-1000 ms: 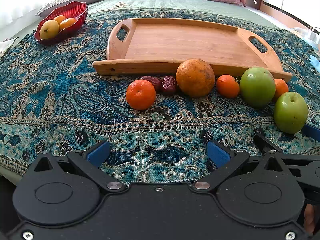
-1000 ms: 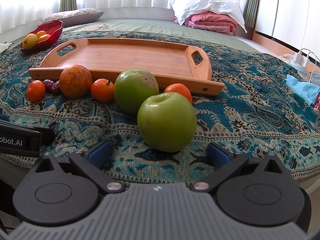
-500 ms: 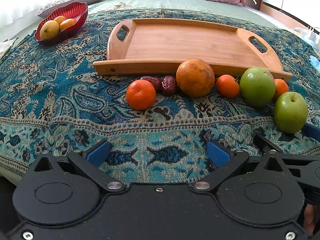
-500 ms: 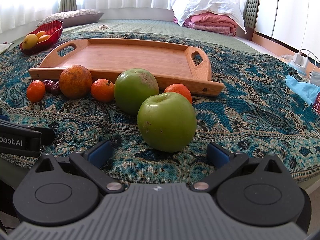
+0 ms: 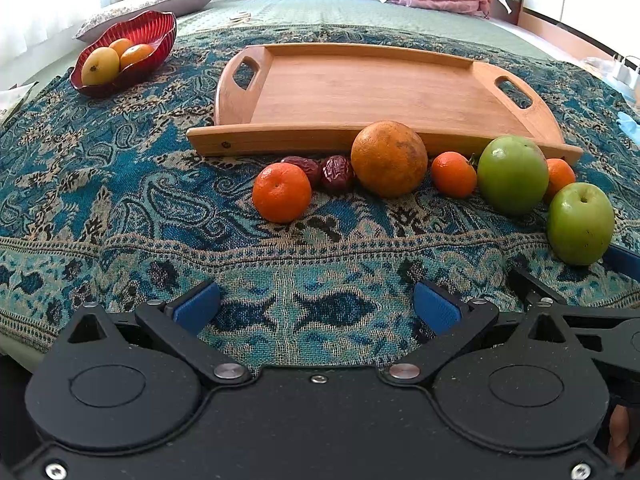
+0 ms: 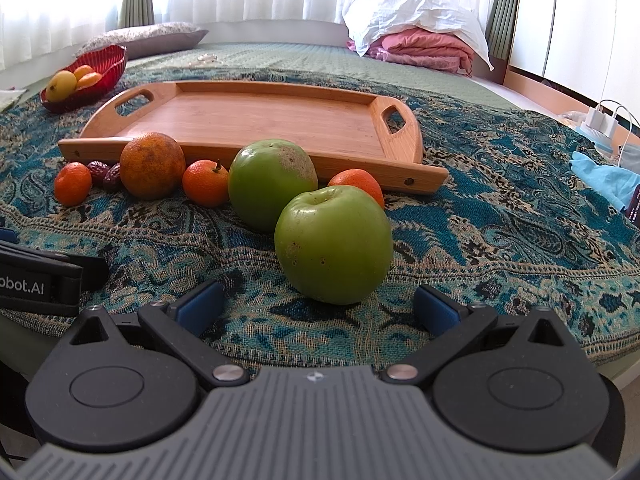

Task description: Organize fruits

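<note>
Ahead, right gripper [image 6: 316,308] spread, green apple [image 6: 334,242] near

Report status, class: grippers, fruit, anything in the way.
Left gripper open, empty. Right gripper open, nearest green apple just ahead. Wooden tray holds nothing; fruit lined along its near edge. Path clear.

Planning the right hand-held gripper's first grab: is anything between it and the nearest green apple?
No. In the right wrist view only bare patterned cloth separates the open right hand-held gripper from the nearest green apple.
</note>
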`<state>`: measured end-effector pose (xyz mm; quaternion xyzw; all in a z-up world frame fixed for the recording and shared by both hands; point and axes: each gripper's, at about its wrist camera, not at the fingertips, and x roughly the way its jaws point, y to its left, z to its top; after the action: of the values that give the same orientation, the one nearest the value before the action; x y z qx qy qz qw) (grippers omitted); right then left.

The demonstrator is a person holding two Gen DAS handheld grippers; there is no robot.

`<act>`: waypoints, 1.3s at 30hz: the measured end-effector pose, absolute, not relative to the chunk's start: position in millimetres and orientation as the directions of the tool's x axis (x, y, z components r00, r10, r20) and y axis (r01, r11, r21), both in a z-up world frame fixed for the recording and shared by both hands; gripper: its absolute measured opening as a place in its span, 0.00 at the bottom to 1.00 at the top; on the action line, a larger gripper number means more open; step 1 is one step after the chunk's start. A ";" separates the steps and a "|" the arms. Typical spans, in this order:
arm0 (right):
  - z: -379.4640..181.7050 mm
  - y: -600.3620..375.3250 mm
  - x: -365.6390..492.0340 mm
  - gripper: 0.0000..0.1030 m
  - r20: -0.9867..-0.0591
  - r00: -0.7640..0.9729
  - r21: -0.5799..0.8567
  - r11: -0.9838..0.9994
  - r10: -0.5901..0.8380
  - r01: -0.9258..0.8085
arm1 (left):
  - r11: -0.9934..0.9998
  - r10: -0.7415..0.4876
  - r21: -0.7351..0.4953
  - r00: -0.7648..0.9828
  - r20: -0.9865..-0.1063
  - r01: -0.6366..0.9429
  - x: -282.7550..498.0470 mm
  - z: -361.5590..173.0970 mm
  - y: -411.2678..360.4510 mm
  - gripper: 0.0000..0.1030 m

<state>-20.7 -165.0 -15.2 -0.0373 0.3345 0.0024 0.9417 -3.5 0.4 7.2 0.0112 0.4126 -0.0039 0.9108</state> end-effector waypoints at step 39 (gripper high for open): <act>-11.5 -165.5 -28.9 0.79 -0.495 0.868 -0.062 0.998 -0.027 -0.004 | 1.000 -0.015 -0.004 0.792 -0.610 0.017 13.8 4.2 20.4 0.64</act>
<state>-28.9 -165.5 -11.5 -0.0307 0.2566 -0.0059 0.9660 13.8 20.4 4.2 0.0010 0.3224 -0.0084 0.9466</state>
